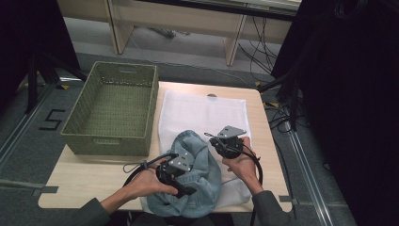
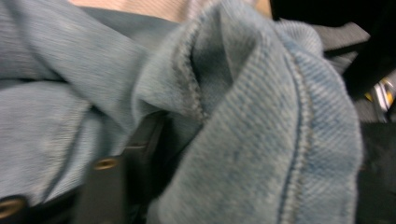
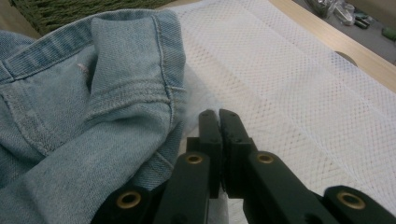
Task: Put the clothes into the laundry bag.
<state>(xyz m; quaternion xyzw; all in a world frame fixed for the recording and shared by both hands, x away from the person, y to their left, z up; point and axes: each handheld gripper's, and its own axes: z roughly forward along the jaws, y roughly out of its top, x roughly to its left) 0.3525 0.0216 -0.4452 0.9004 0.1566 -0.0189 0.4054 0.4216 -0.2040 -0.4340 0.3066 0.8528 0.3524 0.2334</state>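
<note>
A crumpled piece of light blue denim (image 1: pixel 207 174) lies at the near edge of a white mesh cloth (image 1: pixel 202 113) spread on the wooden table (image 1: pixel 94 176). My left gripper (image 1: pixel 188 189) rests low on the denim. In the left gripper view a thick seamed fold of denim (image 2: pixel 261 140) drapes over the jaws; the one jaw that shows stands well off the middle, and the pads are hidden. My right gripper (image 3: pixel 219 116) is shut, its tips together just above the mesh cloth (image 3: pixel 303 93) beside the denim's hem (image 3: pixel 154 93), with nothing seen between them. The right gripper (image 1: pixel 215 141) sits at the denim's right edge.
A green woven basket (image 1: pixel 110 143) with nothing in it stands at the table's back left, its wall visible as a basket edge (image 3: pixel 70 7) behind the denim. Bare wood runs along the front left. Dark curtains and cables flank the table on both sides.
</note>
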